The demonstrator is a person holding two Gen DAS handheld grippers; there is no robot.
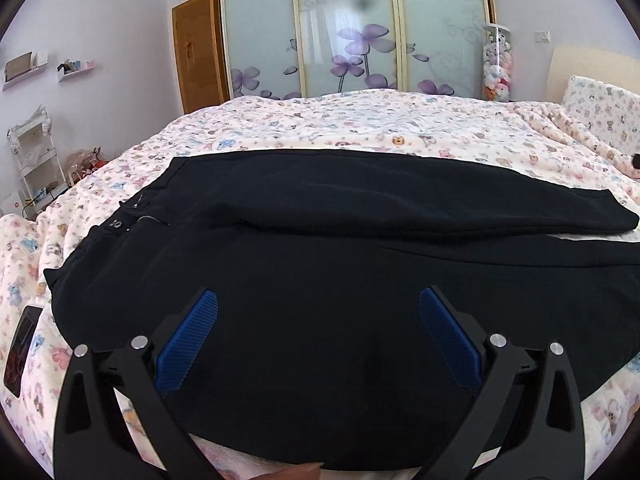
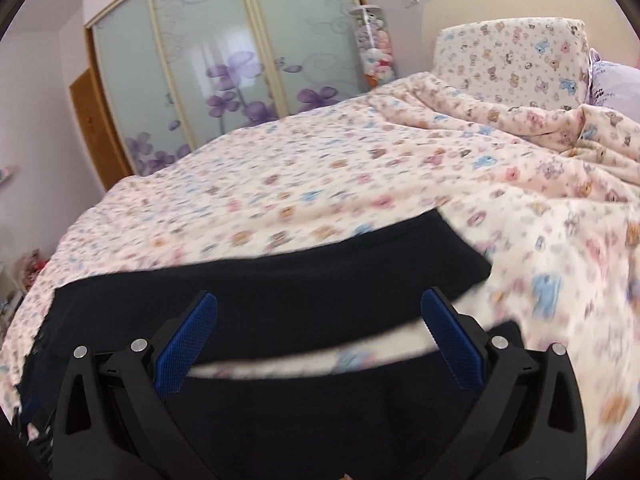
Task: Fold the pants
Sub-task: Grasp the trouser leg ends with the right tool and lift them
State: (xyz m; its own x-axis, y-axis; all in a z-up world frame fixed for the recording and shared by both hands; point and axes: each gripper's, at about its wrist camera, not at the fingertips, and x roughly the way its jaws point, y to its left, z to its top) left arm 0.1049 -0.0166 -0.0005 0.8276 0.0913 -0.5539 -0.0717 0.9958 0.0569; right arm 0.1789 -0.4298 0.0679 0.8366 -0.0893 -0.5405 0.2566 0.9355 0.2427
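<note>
Dark navy pants (image 1: pixel 320 248) lie spread flat across the bed, waistband and button at the left, both legs running to the right. My left gripper (image 1: pixel 319 300) hovers open over the near leg, close to the seat, with nothing between its blue pads. In the right wrist view the two pant legs (image 2: pixel 304 280) end near the cuffs, with a strip of bedspread showing between them. My right gripper (image 2: pixel 319 300) hangs open above that gap. This view is motion-blurred.
The bedspread (image 1: pixel 360 120) with a pastel bear print covers the whole bed. A dark phone (image 1: pixel 20 350) lies at the bed's left edge. Pillows (image 2: pixel 512 56) and bunched blanket sit at the right. A wardrobe with flower-print glass doors (image 1: pixel 352 28) stands behind.
</note>
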